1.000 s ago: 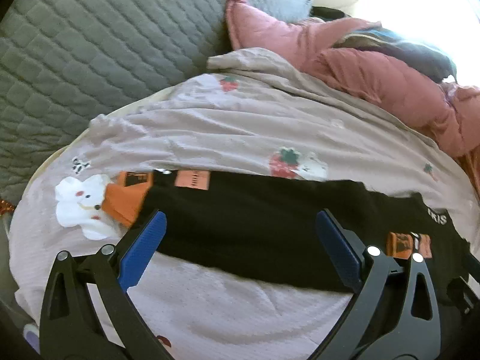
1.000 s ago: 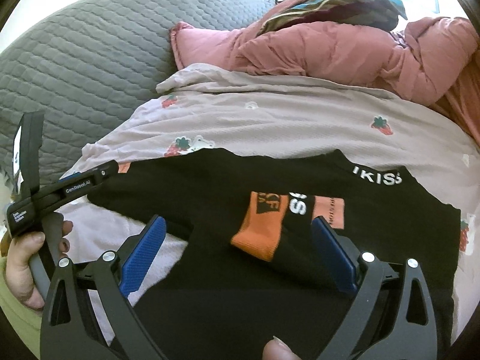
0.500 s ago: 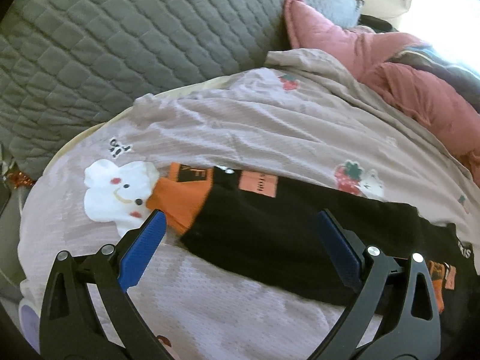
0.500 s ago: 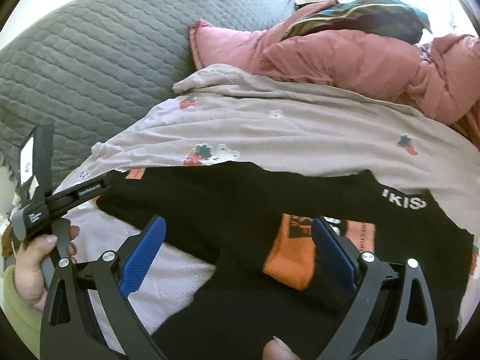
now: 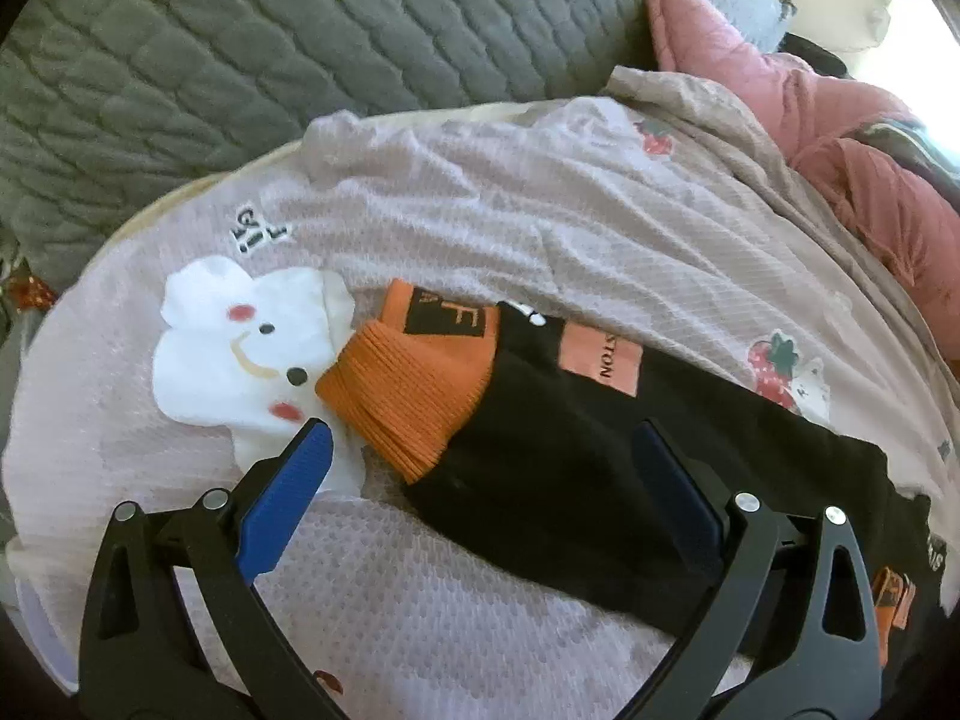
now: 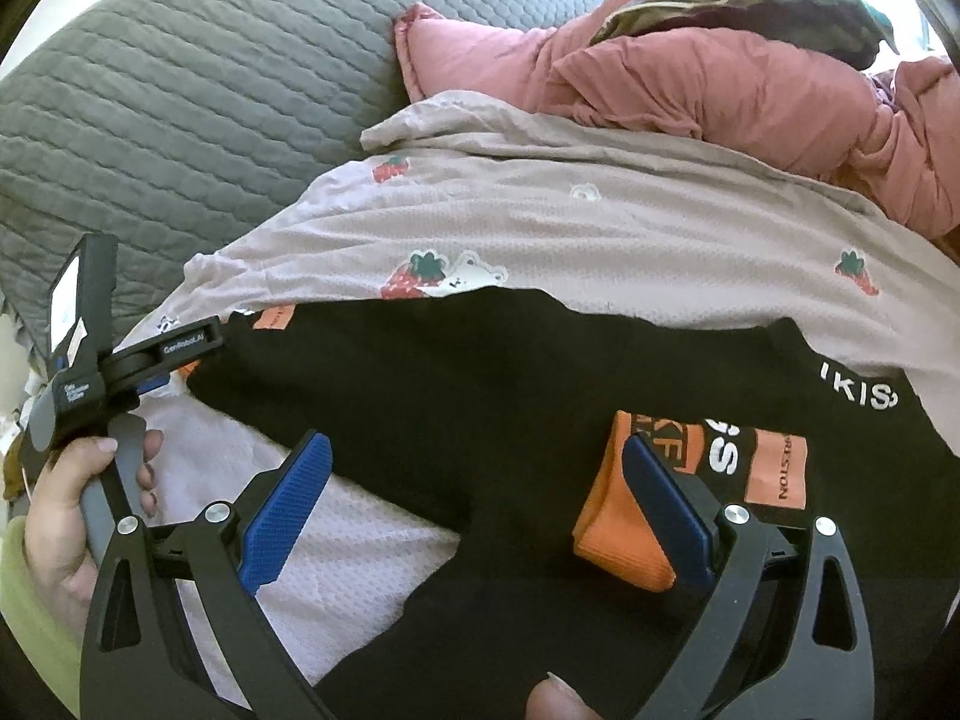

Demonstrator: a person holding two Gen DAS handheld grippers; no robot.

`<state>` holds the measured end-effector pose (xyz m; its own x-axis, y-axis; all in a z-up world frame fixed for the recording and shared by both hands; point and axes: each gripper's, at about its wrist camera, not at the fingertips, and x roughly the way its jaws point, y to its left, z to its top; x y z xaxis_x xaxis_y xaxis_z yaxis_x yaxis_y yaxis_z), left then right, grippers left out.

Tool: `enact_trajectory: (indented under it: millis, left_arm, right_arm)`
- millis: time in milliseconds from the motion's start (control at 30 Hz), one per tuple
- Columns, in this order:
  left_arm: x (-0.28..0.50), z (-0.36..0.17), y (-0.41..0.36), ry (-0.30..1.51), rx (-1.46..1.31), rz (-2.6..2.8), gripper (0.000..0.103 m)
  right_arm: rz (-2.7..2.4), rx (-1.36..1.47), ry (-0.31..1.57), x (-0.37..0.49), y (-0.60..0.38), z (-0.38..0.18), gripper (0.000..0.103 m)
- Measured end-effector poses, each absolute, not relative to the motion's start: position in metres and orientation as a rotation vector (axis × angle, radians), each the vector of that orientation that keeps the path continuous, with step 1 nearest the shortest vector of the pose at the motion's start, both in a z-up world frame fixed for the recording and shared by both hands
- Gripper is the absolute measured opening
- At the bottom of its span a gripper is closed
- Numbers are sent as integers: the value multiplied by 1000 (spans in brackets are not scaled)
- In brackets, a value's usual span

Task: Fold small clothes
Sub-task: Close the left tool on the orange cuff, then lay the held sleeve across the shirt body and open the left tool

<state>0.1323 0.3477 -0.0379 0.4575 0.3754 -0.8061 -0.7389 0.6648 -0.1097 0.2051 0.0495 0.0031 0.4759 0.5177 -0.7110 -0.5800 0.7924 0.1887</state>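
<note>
A black garment (image 5: 576,468) (image 6: 492,396) with orange ribbed cuffs lies spread on a pale lilac blanket. One sleeve stretches left, and its orange cuff (image 5: 408,402) lies beside a white cartoon print. My left gripper (image 5: 480,462) hovers open over that sleeve, the cuff between its blue pads. In the right wrist view the other orange cuff (image 6: 624,516) lies folded onto the black body. My right gripper (image 6: 474,468) hangs open above the body, its right pad just over this cuff. The left gripper's handle (image 6: 102,372) shows at the left, held by a hand.
The lilac blanket (image 5: 540,222) (image 6: 600,228) with strawberry prints covers the bed. A grey quilted cover (image 5: 252,36) (image 6: 198,96) lies behind it. A pink duvet (image 6: 690,72) (image 5: 840,138) with a dark patterned cloth (image 6: 750,12) is heaped at the far right.
My left gripper has swung left along the sleeve, bringing the orange cuff and white cartoon print between its fingers. My right gripper drifted left, so the folded cuff now sits by its right pad.
</note>
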Motion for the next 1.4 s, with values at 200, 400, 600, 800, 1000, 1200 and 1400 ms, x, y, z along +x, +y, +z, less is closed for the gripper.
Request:
enact_trajectory:
  millis: [200,400,600,800,1000,1200,1400]
  left_arm:
    - [141,-46,357,805,-540,715,93]
    - [144,-50,360,783,-545,726,53]
    - [142,-38,353,744,-556,638,20]
    - [141,-15,332,669,-587,455,17]
    - [145,10,289,598,-513,306,16]
    - [148,31,238,554,-436,130,16]
    - [149,38,198,535,-375,1,16]
  right_arm:
    - [650,-55,846,208,36,-1,97]
    - [624,-30,852,211,19,-2,97]
    - [593,11,856,208,-1,-4,97]
    - [561,42,858,201,-27,-6,97]
    - [520,67,866,197,-59,-8,97]
    - [462,84,883,194,-86,-13,97]
    - [409,101,877,190,-113,-9,97]
